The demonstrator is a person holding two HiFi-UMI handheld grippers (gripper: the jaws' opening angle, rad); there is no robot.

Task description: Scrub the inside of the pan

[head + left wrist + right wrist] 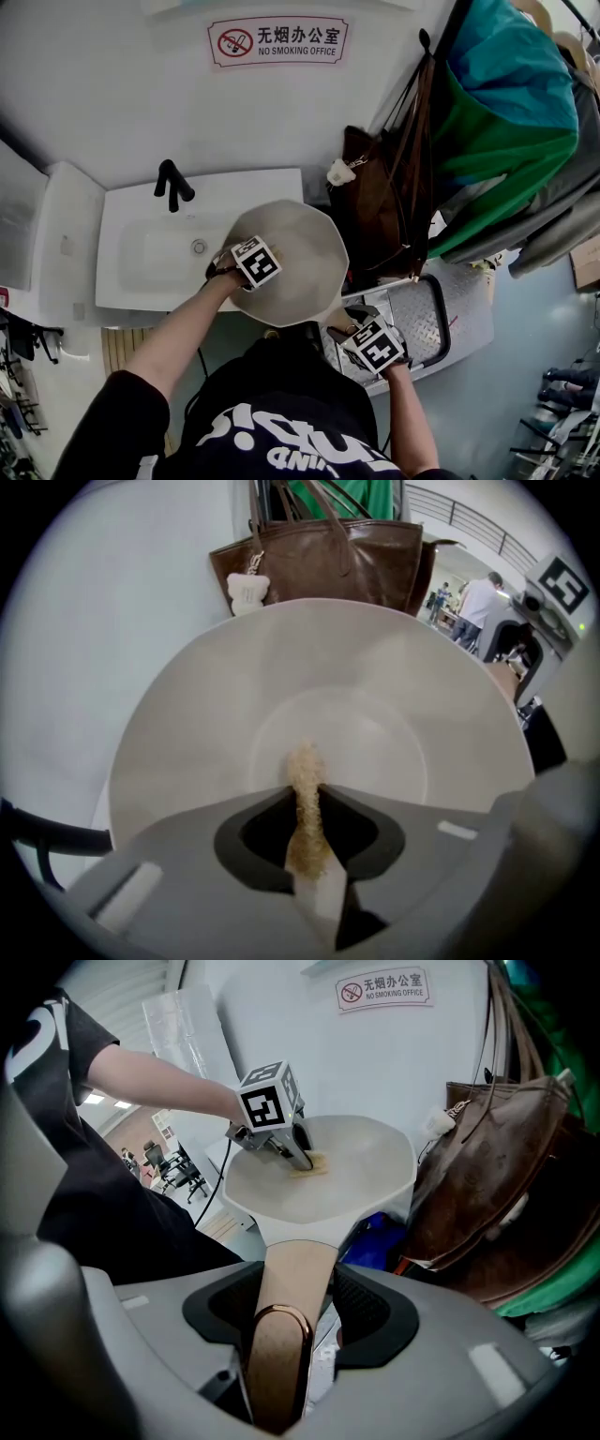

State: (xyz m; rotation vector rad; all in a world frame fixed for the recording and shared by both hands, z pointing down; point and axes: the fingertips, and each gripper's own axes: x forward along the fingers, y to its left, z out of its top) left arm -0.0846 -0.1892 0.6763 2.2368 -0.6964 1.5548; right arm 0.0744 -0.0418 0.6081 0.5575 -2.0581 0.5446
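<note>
My left claw (306, 797) clamps a scourer (302, 764) in the pan (305, 239), and my right claw (287, 1283) clamps its handle (279, 1358). A bag (375, 202) hangs just beside the pan's right rim. The sink (141, 253) lies open on the left.

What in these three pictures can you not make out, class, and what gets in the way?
Scrubber: its lower part, left gripper view, buried in the left tool.
Pan handle: head view, mostly hidden under the right tool.
Sink corner: head view, covered by the pan.

Cream pan (302, 251), tan handle (284, 1321), sandy-brown scrubber (305, 803), brown bag (328, 564)
</note>
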